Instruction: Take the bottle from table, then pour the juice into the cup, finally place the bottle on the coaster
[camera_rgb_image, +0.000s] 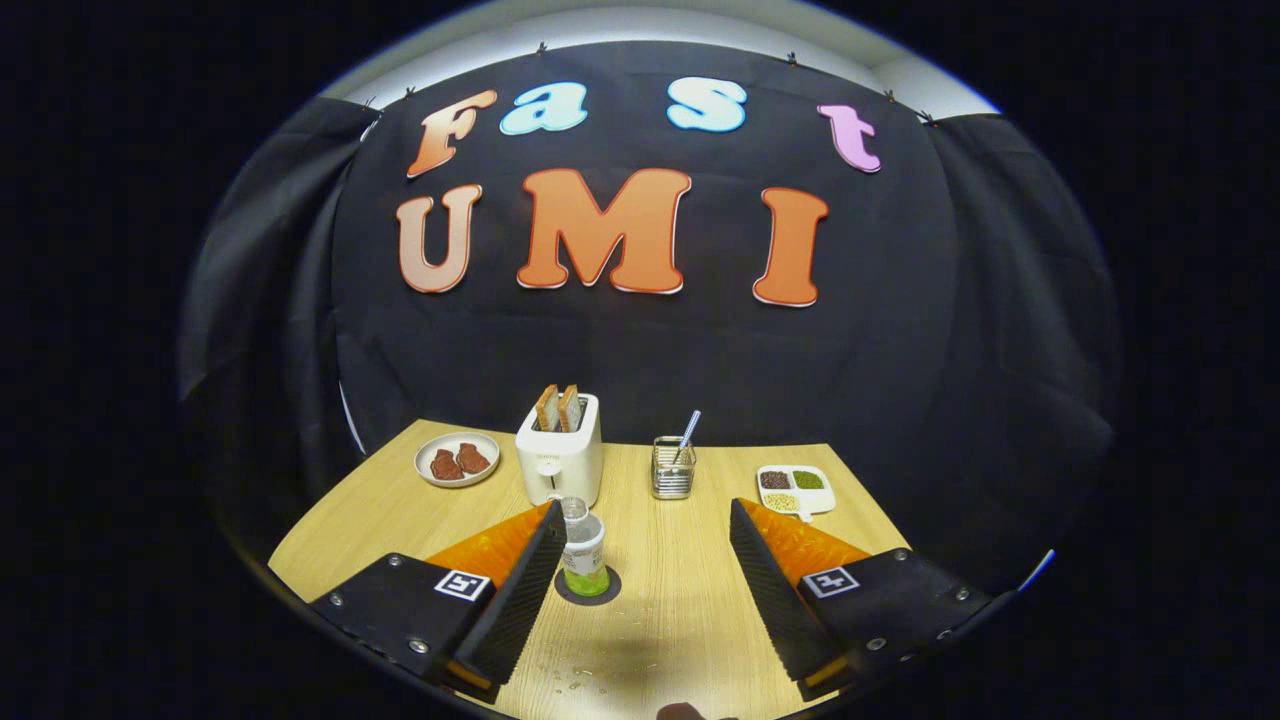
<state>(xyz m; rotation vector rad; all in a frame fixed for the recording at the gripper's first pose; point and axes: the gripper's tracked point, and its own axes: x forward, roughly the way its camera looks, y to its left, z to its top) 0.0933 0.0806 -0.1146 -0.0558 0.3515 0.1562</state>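
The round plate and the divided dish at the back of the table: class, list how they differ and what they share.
1. The round plate is one open well; the divided dish has three compartments and a squarish outline.
2. The round plate holds two reddish-brown pieces; the divided dish holds dark, green and pale grains.
3. The round plate sits beside the toaster; the divided dish lies beyond the metal holder.

Both are pale and flat on the table. The claw is open, holding nothing.
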